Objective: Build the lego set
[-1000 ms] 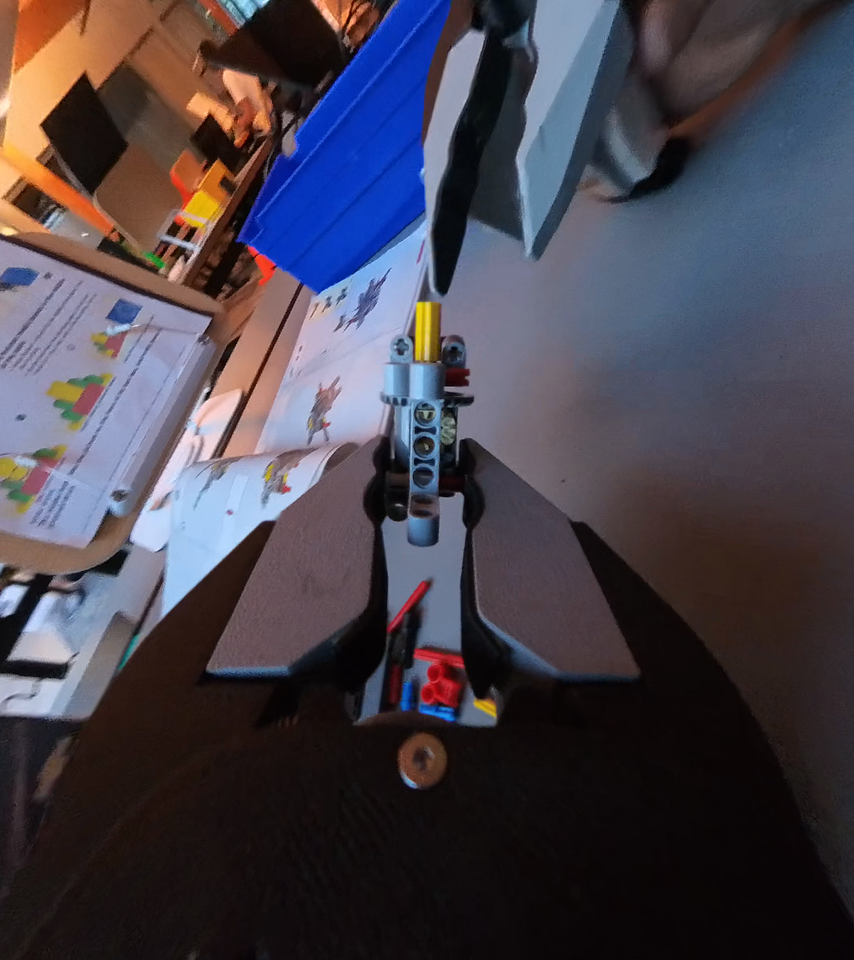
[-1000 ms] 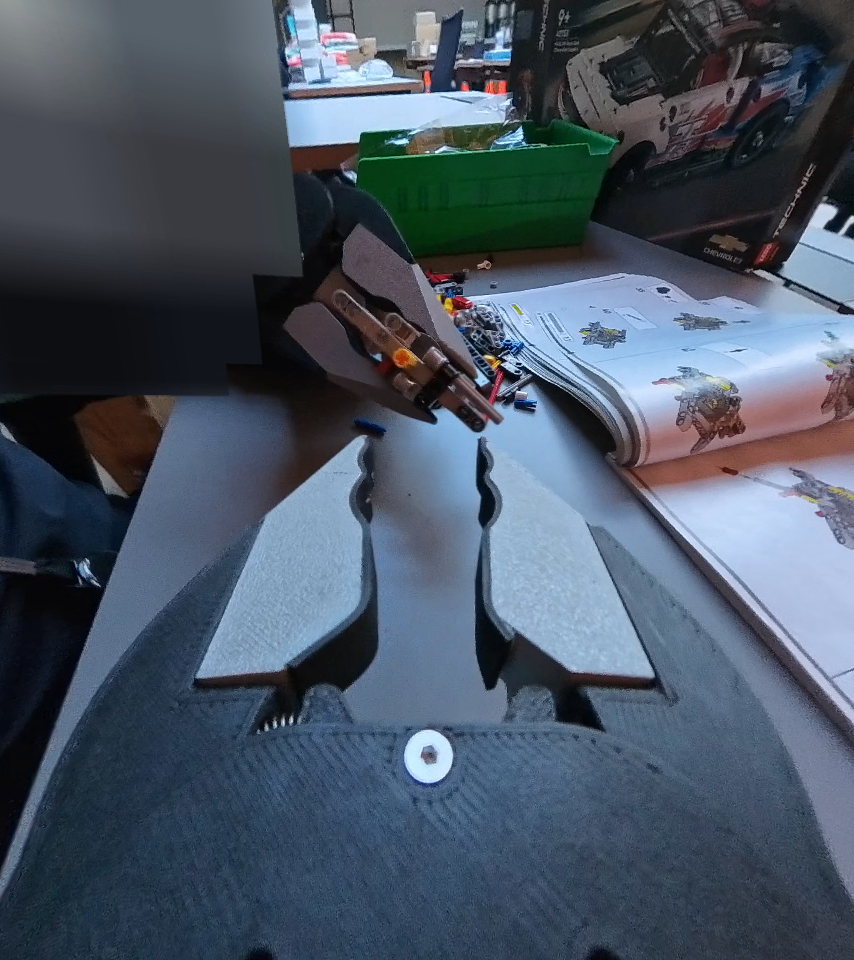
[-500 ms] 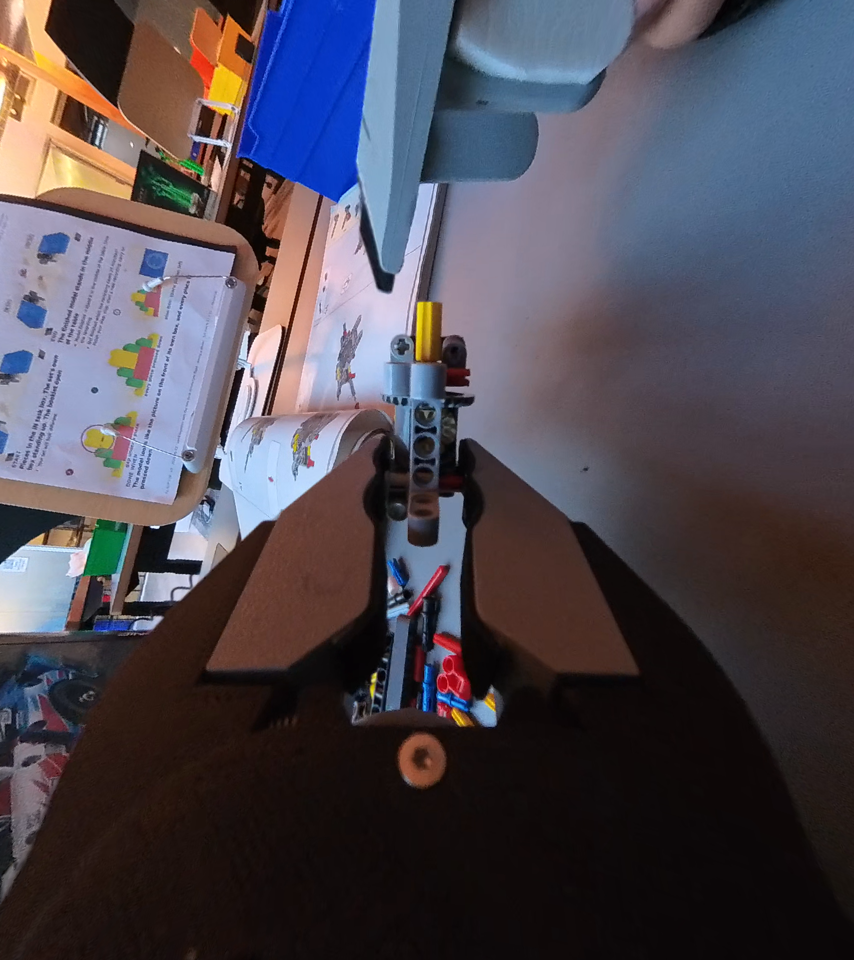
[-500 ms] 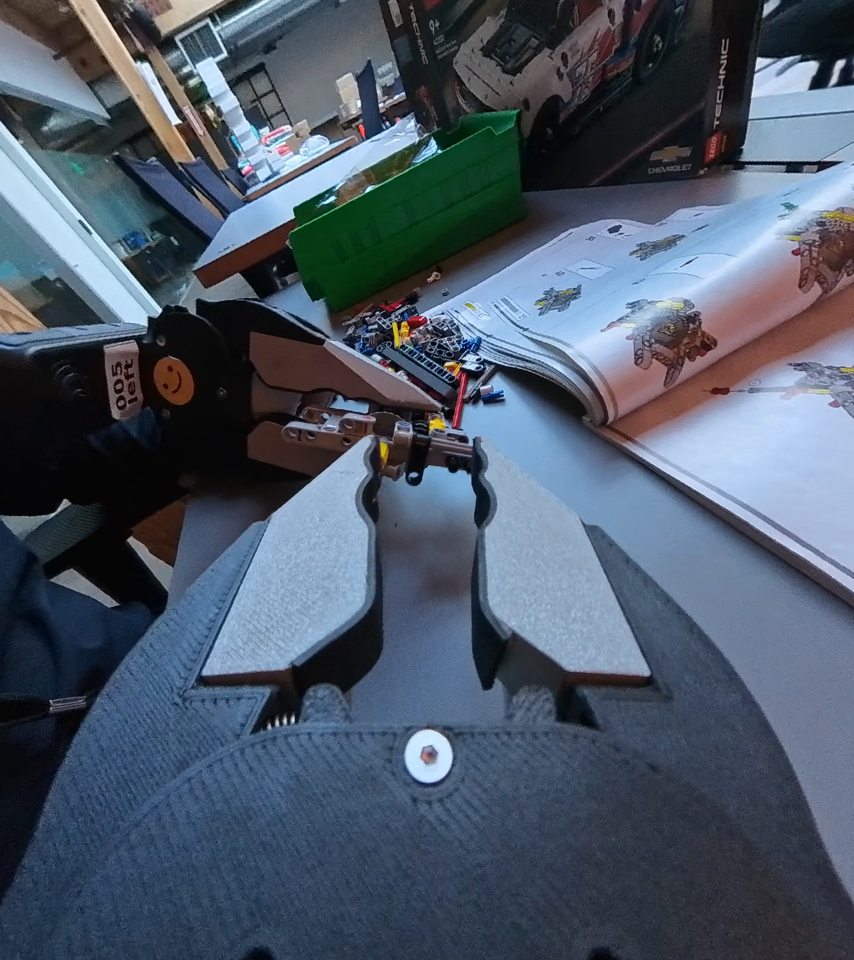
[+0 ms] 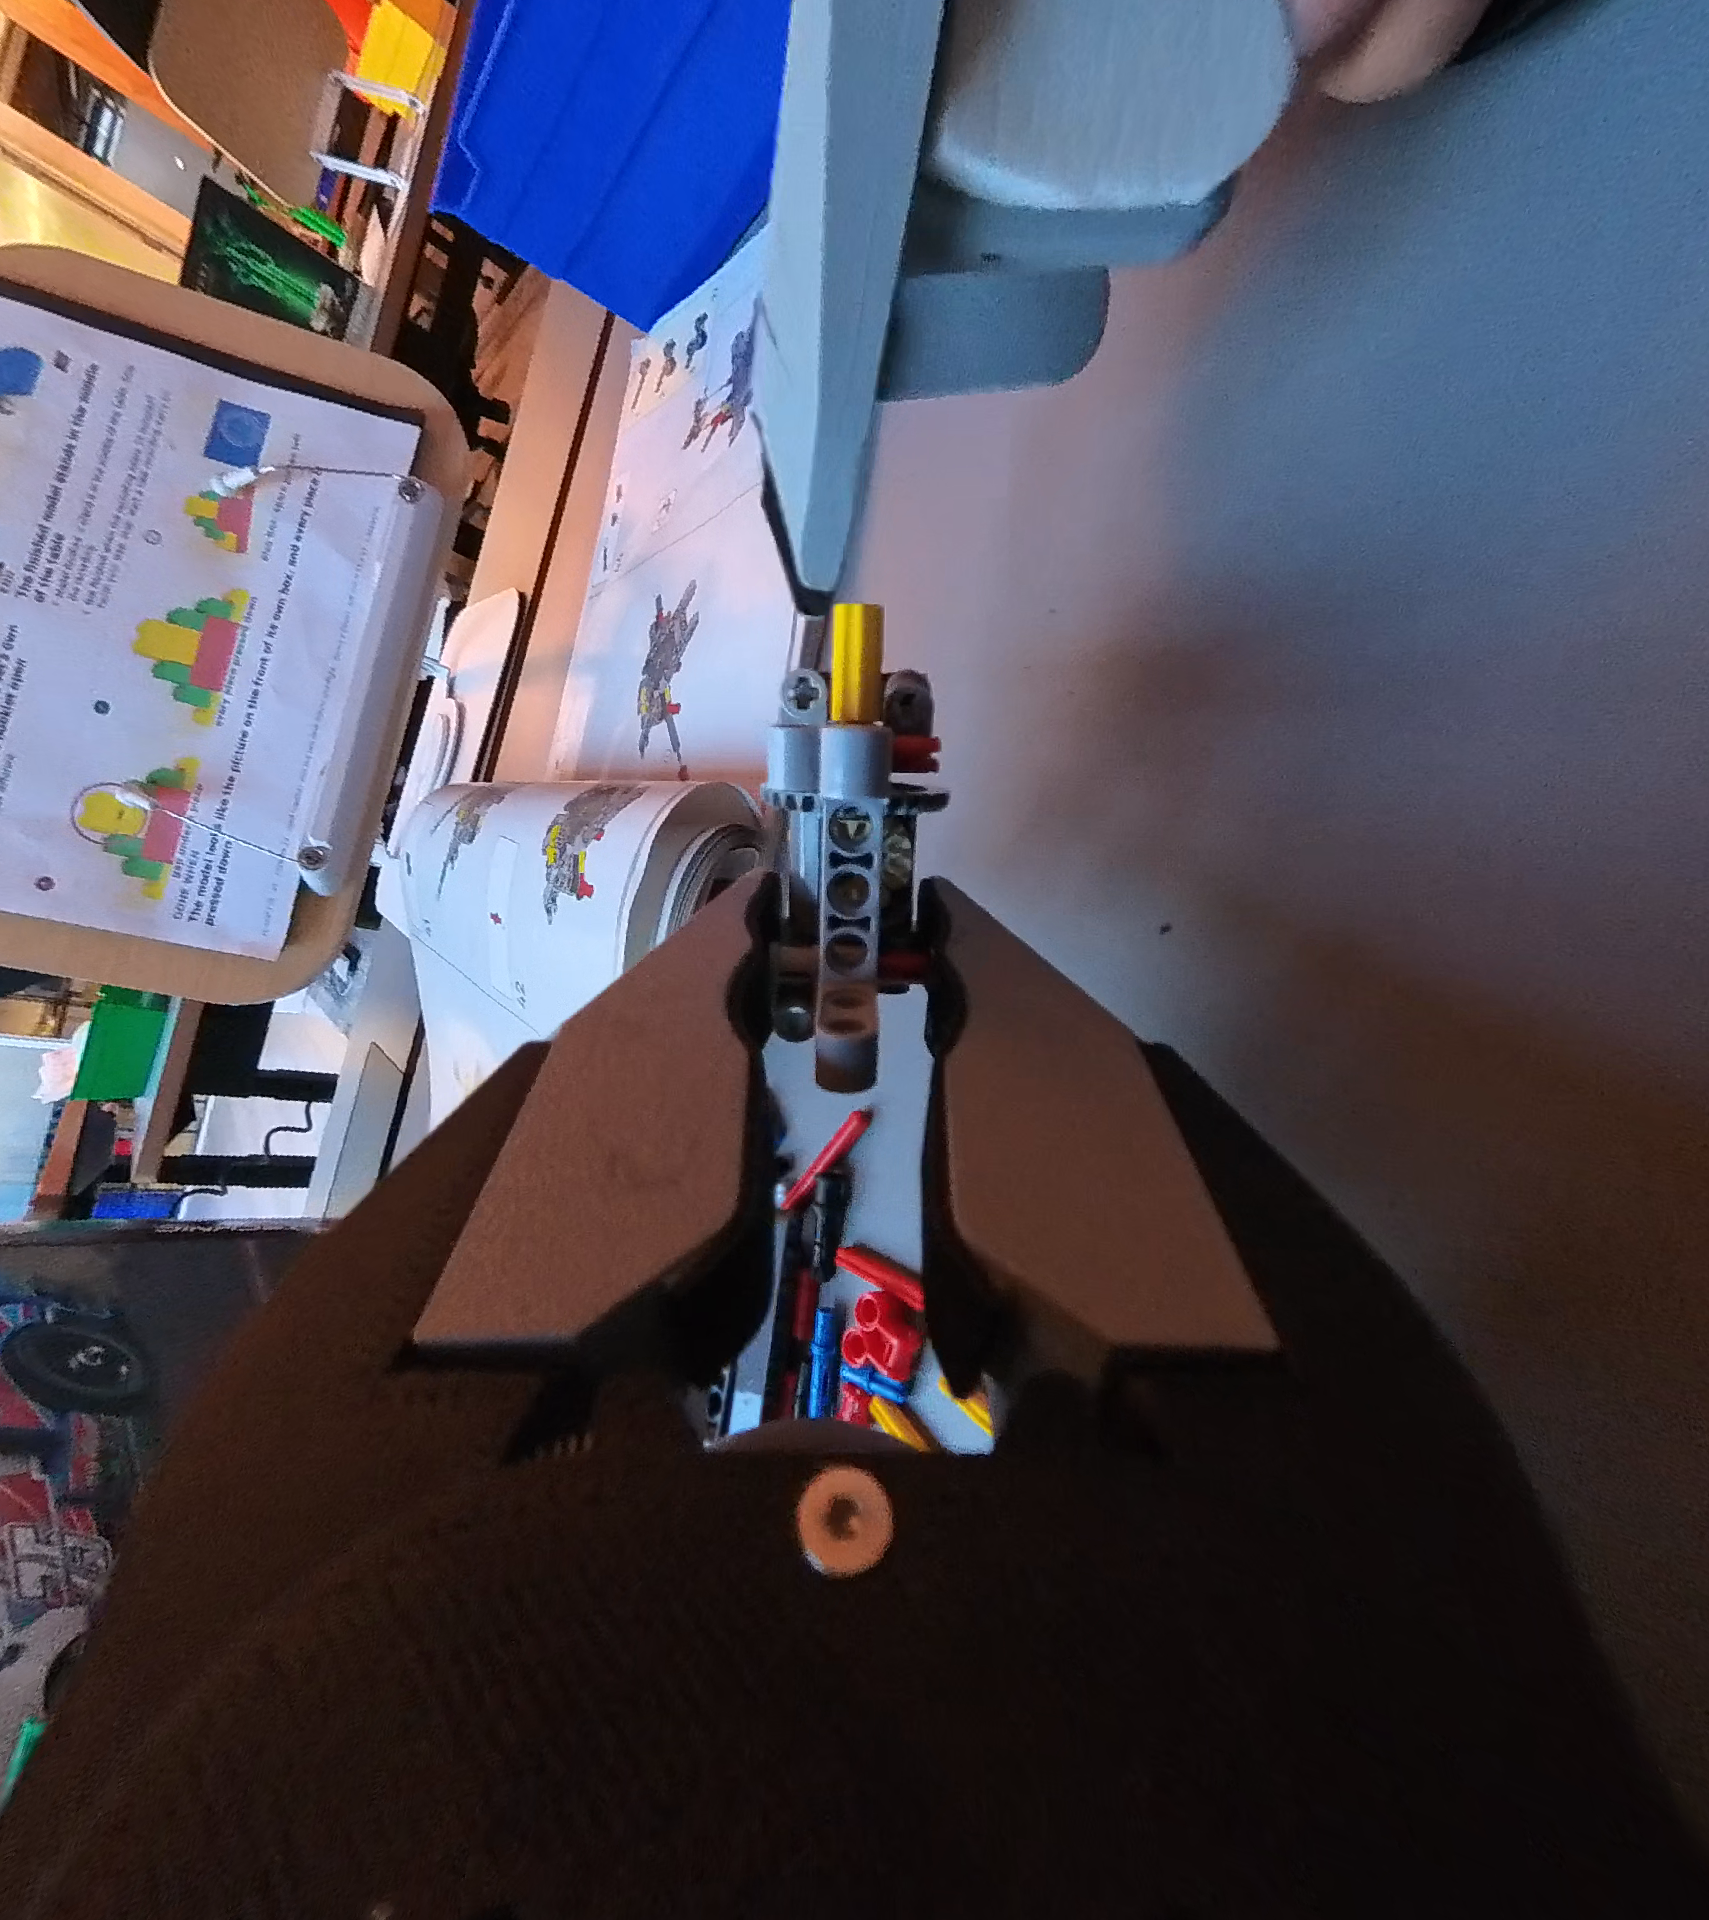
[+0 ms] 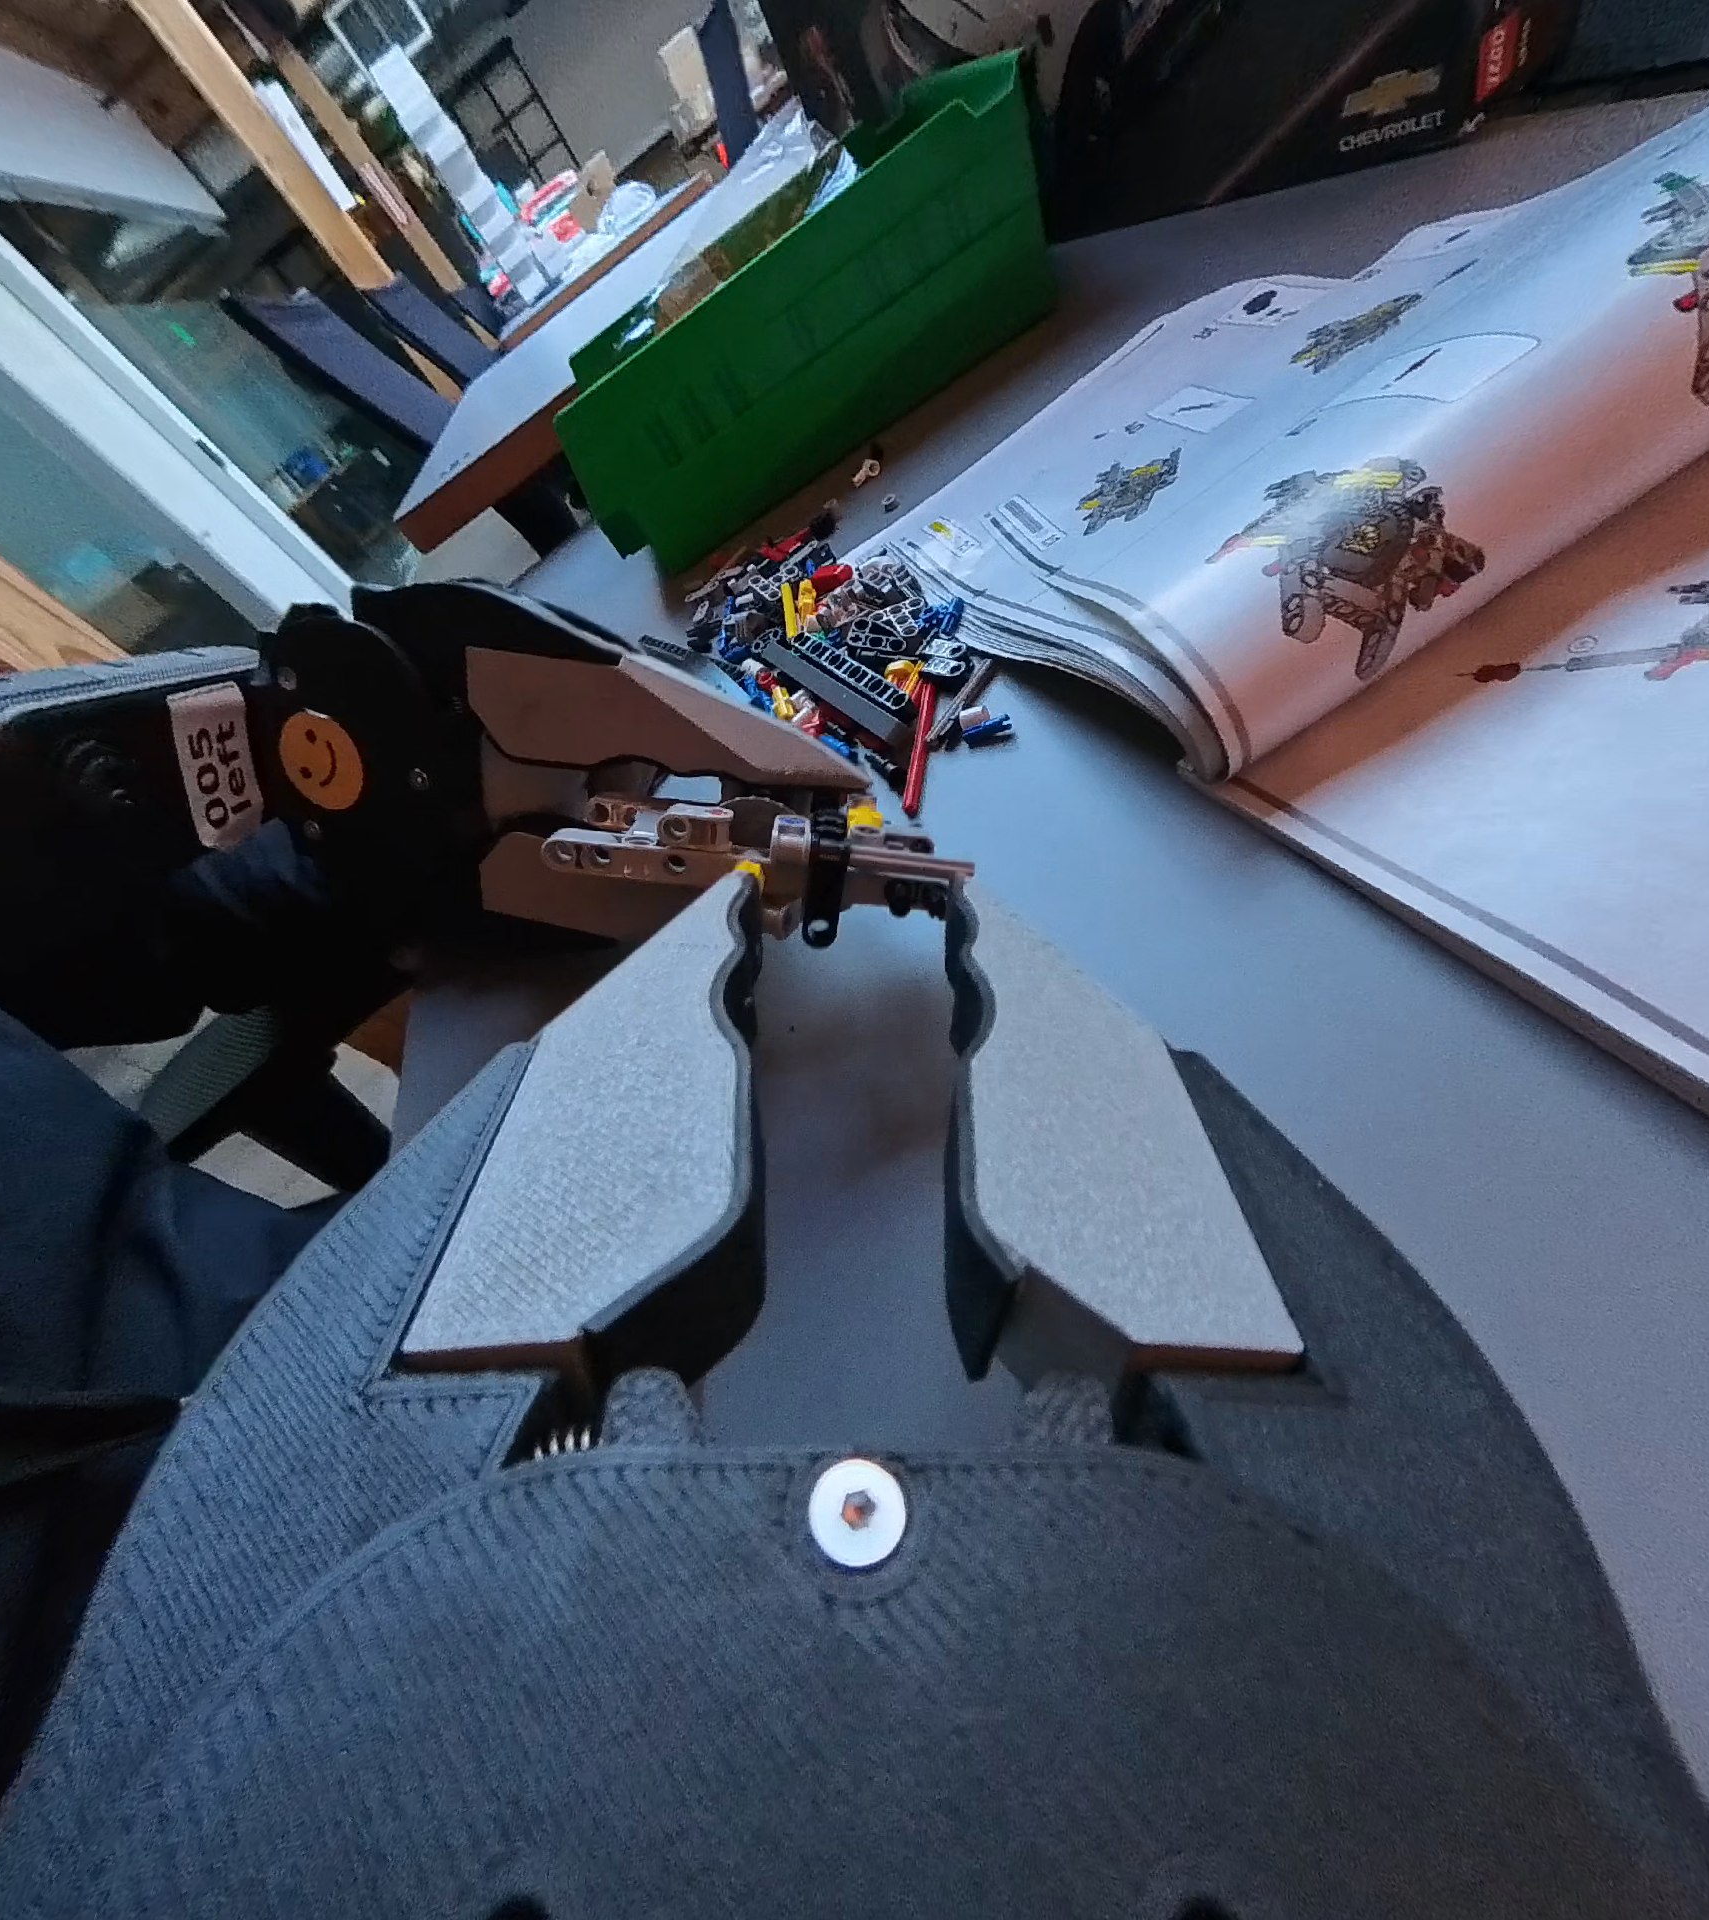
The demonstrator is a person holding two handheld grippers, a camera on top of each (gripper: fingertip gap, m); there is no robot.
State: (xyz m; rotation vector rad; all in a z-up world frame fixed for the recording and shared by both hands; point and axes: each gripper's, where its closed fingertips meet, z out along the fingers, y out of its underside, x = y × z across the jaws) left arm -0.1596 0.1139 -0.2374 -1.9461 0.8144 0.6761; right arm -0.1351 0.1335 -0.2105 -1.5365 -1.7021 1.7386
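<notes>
My left gripper [image 5: 845,961] is shut on a grey Technic assembly [image 5: 850,862], with a yellow axle [image 5: 855,660] sticking out of its far end. The pads press on both its sides. In the right wrist view the left gripper [image 6: 808,821] comes in from the left and holds the assembly [image 6: 725,842] level above the grey table [image 6: 1245,987]. My right gripper [image 6: 855,925] is open, its fingertips [image 6: 741,914] right under the assembly's far end. A black link [image 6: 822,883] hangs down between them. In the left wrist view the right gripper's finger [image 5: 829,364] ends just beside the yellow axle.
A pile of loose small pieces [image 6: 829,665] lies by an open instruction booklet [image 6: 1349,468]. A green bin [image 6: 829,312] and a dark car-model box [image 6: 1349,94] stand behind. A blue bin [image 5: 601,135] and a clipboard with a printed sheet [image 5: 133,623] are on the left. A dark sleeve [image 6: 50,1299] is at left. My hands' fingertips stand some 5 cm from each other.
The left gripper has swung the assembly level and the two grippers have come together, so its far end now sits at my right fingertips. The right jaws narrowed a little. The left grasp is unchanged.
</notes>
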